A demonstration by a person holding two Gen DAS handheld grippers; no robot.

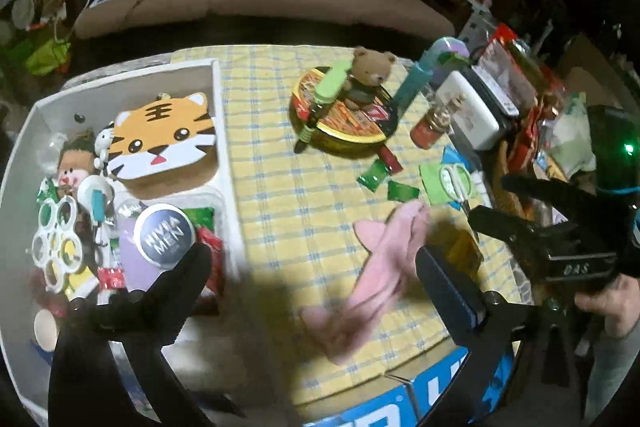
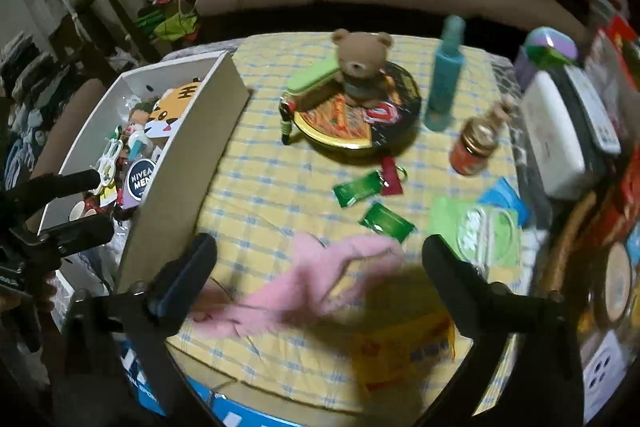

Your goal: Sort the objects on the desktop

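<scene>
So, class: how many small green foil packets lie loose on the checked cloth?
2. One green packet lies beside the red tag below the round tin; the other sits nearer the pink plush. More may hide in the box.

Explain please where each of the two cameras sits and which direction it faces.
Left wrist: sits on the left gripper, facing across the table; the right gripper and a hand show.
Right wrist: sits on the right gripper, facing the sofa; the left gripper shows.
Shared: pink plush, white box, teddy bear.
</scene>
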